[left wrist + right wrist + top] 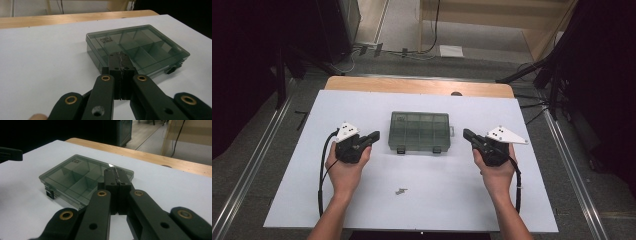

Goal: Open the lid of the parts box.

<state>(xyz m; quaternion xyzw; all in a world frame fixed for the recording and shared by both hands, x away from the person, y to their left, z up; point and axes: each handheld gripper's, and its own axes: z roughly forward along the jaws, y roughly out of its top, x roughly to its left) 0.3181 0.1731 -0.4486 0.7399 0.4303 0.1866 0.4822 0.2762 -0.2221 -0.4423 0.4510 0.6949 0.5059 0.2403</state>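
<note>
A smoky clear plastic compartment box (419, 132) lies closed in the middle of the white table, its two latches toward the person. It appears again in the left gripper view (140, 48) and the right gripper view (82, 178). My left gripper (375, 136) is held just left of the box, pointing at it, jaws shut with nothing between them (120, 58). My right gripper (467, 134) is held just right of the box, pointing at it, jaws pressed together and holding nothing (115, 173). Neither touches the box.
A few small screws (401, 190) lie on the white sheet (362, 200) near the front, between the forearms. A wooden table edge (412, 86) runs behind the sheet. Dark stands and cables sit on the floor at both sides.
</note>
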